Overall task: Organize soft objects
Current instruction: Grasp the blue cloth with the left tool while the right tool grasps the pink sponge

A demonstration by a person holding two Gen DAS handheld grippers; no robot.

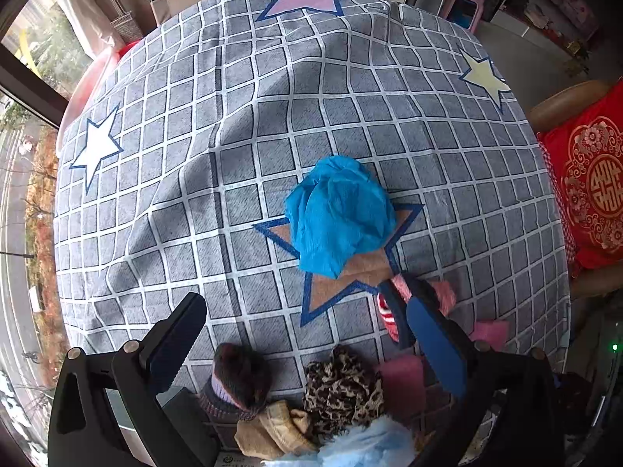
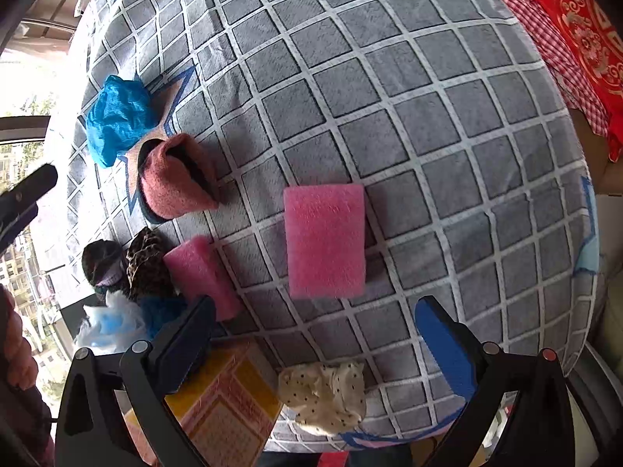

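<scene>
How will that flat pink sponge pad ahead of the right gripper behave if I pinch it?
The pink pad looks like foam, so it probably compresses and weighs little. Lying flat on the checked cloth, it seems unlikely to roll. Its fuzzy face should grip the open right gripper.

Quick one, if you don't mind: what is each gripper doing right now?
Left gripper: open, holding nothing.
Right gripper: open, holding nothing, just short of the pink sponge.

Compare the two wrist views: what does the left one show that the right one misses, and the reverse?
Only the left wrist view shows the white star and yellow star printed on the bedcover.

Only the right wrist view shows the flat pink sponge and polka-dot cloth.

Both show the crumpled blue cloth, the leopard-print fabric and the grey checked cover.
</scene>
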